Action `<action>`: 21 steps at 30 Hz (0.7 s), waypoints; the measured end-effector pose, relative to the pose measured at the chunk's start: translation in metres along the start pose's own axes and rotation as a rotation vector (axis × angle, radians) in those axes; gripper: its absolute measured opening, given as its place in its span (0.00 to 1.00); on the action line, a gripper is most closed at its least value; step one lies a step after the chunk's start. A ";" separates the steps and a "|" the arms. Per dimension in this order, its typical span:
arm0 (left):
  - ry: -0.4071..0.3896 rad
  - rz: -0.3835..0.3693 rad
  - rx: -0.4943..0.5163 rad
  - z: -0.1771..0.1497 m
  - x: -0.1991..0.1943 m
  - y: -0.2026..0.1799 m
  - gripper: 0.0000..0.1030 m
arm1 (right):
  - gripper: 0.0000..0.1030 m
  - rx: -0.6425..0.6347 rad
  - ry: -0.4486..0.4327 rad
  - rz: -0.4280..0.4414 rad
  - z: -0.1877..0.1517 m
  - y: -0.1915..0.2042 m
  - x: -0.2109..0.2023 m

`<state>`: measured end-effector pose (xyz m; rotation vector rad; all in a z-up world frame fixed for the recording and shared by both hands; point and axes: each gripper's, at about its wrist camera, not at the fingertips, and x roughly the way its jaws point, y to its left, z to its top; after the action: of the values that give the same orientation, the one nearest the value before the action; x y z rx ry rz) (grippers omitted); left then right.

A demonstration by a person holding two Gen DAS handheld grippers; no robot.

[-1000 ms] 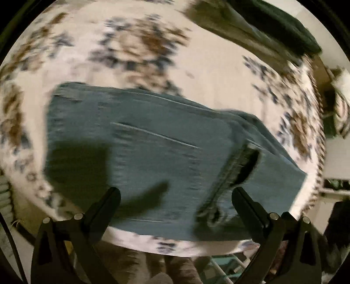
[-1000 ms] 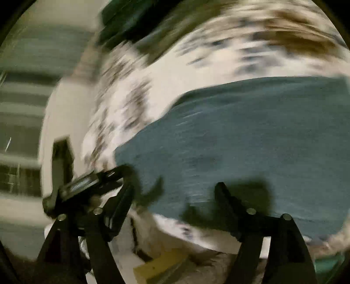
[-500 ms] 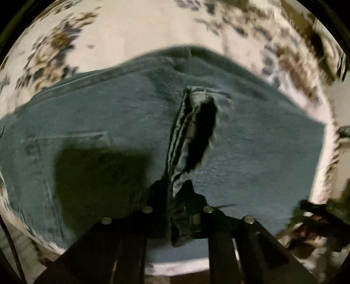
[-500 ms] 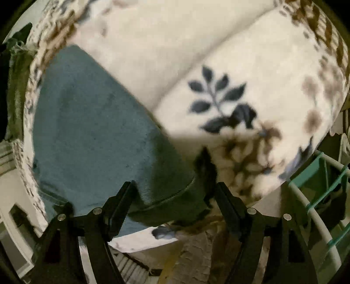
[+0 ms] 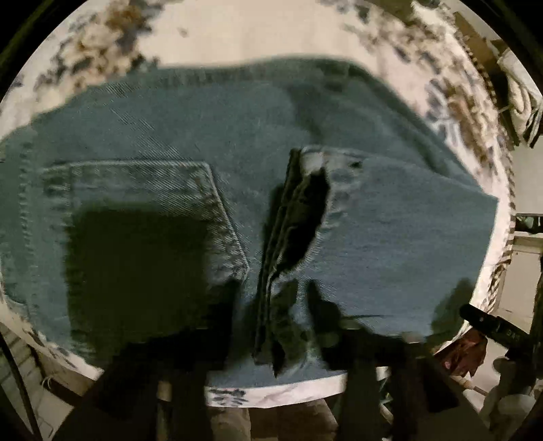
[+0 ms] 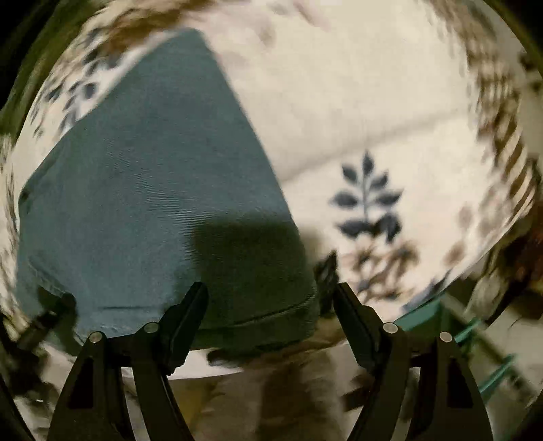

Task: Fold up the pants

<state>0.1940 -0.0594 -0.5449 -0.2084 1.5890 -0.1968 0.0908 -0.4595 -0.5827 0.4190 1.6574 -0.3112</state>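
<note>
Blue jeans (image 5: pixel 190 142) lie folded on a white floral blanket (image 5: pixel 237 30). A back pocket (image 5: pixel 142 190) shows at the left and the leg hems (image 5: pixel 305 210) lie on top at the centre. My left gripper (image 5: pixel 271 325) is blurred; its fingers stand close together around the near end of the hems. In the right wrist view the folded end of the jeans (image 6: pixel 152 190) fills the left. My right gripper (image 6: pixel 269 305) is open, its fingers either side of the jeans' near corner, and holds nothing.
The blanket's near edge (image 5: pixel 271 390) runs just below the jeans. A green wire rack (image 6: pixel 475 325) stands below the bed at the right. My right gripper's black tool (image 5: pixel 492 325) shows at the left view's right edge.
My left gripper went from wide open a second ago to closed around the hems. It has since stayed there. My right gripper swung to the jeans' folded corner and stays open.
</note>
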 end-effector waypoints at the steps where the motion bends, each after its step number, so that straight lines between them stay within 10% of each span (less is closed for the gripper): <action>1: -0.019 0.013 0.005 -0.002 -0.007 -0.001 0.91 | 0.76 -0.039 -0.021 -0.020 -0.003 0.012 -0.006; 11: -0.203 0.019 -0.256 -0.029 -0.050 0.079 1.00 | 0.83 -0.268 -0.144 -0.034 -0.038 0.129 -0.011; 21: -0.322 -0.187 -0.909 -0.086 -0.041 0.239 0.98 | 0.84 -0.170 -0.108 0.066 -0.043 0.193 -0.019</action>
<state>0.1063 0.1817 -0.5639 -1.0392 1.2397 0.4169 0.1400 -0.2694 -0.5512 0.3230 1.5468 -0.1401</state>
